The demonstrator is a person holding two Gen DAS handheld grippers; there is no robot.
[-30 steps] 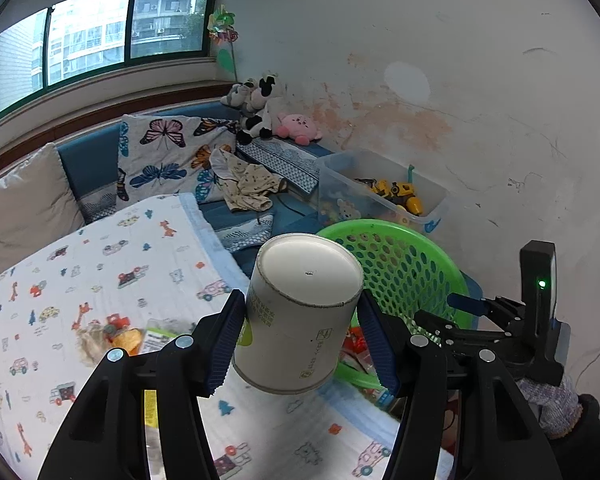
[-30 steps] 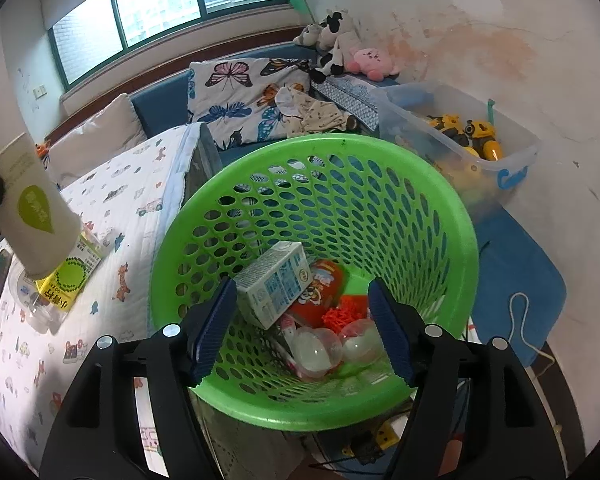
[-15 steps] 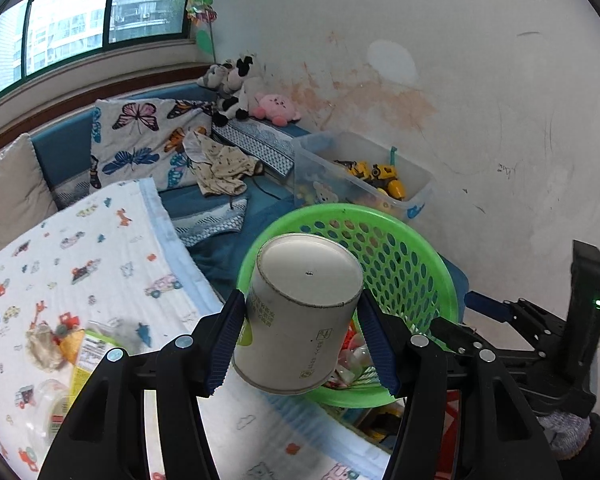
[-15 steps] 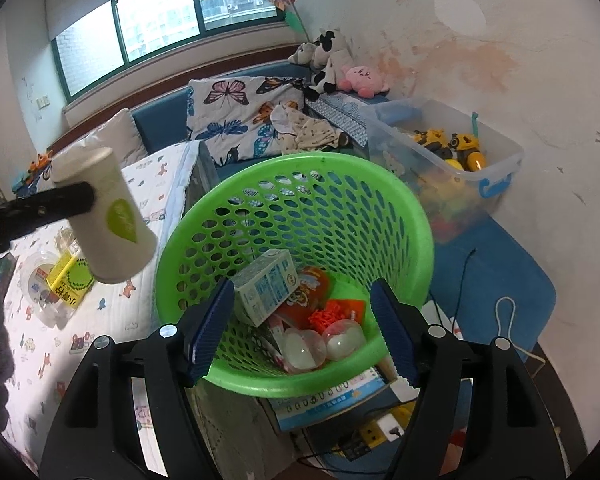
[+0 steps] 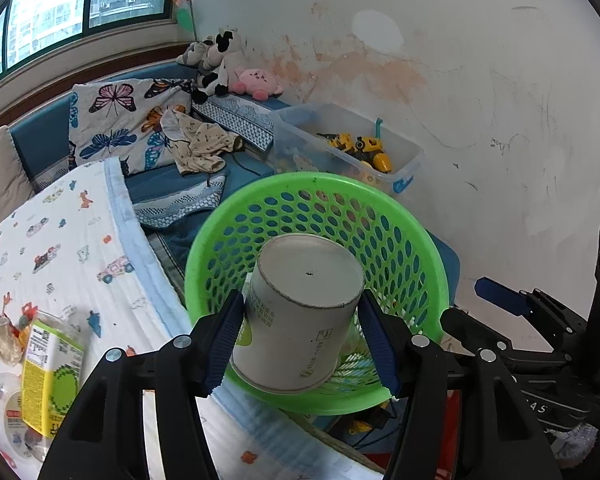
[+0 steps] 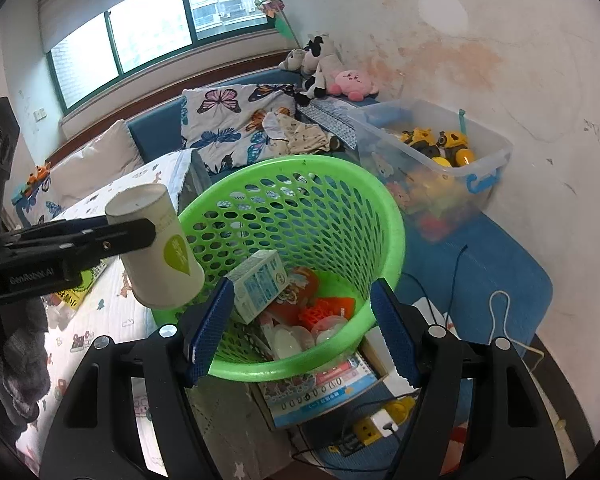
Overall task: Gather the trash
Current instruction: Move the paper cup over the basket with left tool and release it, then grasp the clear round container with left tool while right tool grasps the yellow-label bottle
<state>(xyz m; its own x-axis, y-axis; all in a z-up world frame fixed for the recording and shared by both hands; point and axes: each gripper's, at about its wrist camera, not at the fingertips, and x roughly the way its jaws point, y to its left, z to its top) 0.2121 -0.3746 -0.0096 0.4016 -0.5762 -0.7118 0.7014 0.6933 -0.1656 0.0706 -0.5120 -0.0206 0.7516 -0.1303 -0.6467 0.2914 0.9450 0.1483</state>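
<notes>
In the left wrist view, the left tongs are clamped on a white paper cup, bottom end toward the camera, one blue pad on each side of it. Compared with a second ago, the green basket is now directly behind and below the cup, where before it was only to the right of the tongs; so the cup has come over the basket's near rim. To the left of the tongs, on the bed, a yellow-green carton and some clear wrappers still wait. In the right wrist view, the right tongs stand apart with nothing pressed between them; the basket rim lies between the pads, but they do not seem to touch it. Inside the basket are a small milk box and other wrappers. The cup hangs at the left of these tongs, beside the rim. I judge that the release is near, once the cup is fully over the opening.
</notes>
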